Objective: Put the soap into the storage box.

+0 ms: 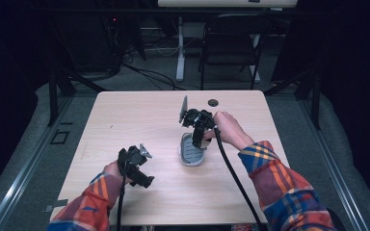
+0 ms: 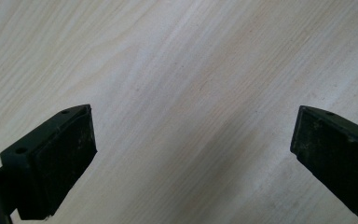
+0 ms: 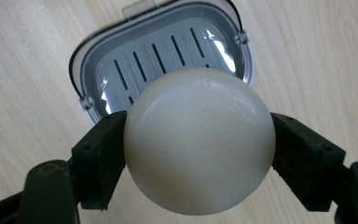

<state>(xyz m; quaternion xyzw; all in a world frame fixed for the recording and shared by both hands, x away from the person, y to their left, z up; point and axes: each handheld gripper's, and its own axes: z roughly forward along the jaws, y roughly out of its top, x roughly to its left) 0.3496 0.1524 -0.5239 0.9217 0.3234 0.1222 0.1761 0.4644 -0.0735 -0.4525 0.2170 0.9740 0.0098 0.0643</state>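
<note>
One soap, one tray

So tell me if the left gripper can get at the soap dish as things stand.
Probably yes: the left gripper is open and empty, with bare table between it and the soap dish, though the right gripper hangs over it.

**Legible Markings: None Found**

No text, label, brand, number or sign can be read in any view. The tabletop is plain pale wood grain. The grey slotted dish carries no readable print, and the white rounded object has an unmarked surface. The black pads of the left tool are blank.
</note>
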